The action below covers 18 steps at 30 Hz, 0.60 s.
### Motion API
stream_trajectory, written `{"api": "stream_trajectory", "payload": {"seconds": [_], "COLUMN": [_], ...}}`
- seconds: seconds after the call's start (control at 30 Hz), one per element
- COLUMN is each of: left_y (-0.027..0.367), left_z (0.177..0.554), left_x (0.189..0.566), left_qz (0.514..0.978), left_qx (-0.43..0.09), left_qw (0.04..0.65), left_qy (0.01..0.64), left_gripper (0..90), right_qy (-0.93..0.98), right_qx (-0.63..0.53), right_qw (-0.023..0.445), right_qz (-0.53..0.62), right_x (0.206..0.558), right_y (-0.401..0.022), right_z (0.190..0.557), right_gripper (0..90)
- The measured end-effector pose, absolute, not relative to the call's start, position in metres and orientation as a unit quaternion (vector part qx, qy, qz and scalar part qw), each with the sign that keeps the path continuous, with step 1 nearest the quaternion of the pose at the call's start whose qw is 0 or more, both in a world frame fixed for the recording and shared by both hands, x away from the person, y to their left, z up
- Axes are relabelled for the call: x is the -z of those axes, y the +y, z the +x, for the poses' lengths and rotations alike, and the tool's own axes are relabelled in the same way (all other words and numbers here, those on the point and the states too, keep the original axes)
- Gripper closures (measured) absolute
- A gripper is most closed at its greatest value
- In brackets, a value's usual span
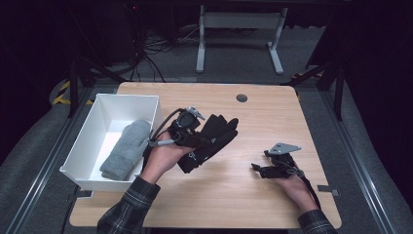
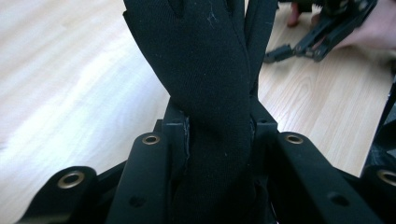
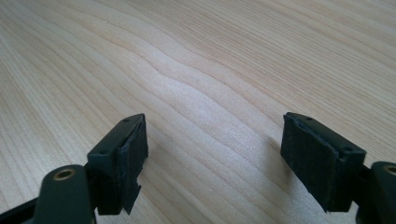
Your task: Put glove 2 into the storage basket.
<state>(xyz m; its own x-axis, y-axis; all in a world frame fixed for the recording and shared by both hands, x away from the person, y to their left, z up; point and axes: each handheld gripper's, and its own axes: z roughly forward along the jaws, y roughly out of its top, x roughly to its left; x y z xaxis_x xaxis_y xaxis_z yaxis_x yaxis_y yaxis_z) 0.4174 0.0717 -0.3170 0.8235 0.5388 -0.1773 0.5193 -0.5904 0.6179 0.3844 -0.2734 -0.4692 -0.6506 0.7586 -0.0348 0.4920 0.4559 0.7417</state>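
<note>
A black glove (image 1: 219, 129) hangs over the middle of the wooden table (image 1: 234, 195), with my left gripper (image 1: 198, 141) shut on it near the cuff. In the left gripper view the glove (image 2: 205, 60) runs up between the two pads, pinched tight by the left gripper (image 2: 219, 128). My right gripper (image 1: 257, 169) rests low at the table's right side in a hand, its jaws wide apart. In its own view the right gripper (image 3: 212, 154) has only bare wood between its pads. The right gripper (image 2: 322, 37) also appears far off in the left gripper view.
A white bin (image 1: 92, 131) stands at the table's left edge with a grey mitten (image 1: 125, 148) lying in it. A round grommet (image 1: 241, 98) sits near the table's far edge. Beyond the table are desk legs (image 1: 200, 44) and cables on the floor.
</note>
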Motion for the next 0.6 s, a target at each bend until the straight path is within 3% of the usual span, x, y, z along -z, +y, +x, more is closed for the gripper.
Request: {"api": "stream_trajectory", "payload": {"seconds": [0.6], "left_y": [0.180], "left_z": [0.410], "left_x": [0.254], "left_qz": [0.855], "left_qx": [-0.075], "left_qw": [0.355], "left_qy": [0.371], "left_gripper": [69.0], "right_qy": [0.832], "right_qx": [-0.362], "right_qw": [0.185], "right_qz": [0.377], "right_x": [0.469], "right_y": [-0.273], "right_z": [0.384], "right_gripper": [23.7]}}
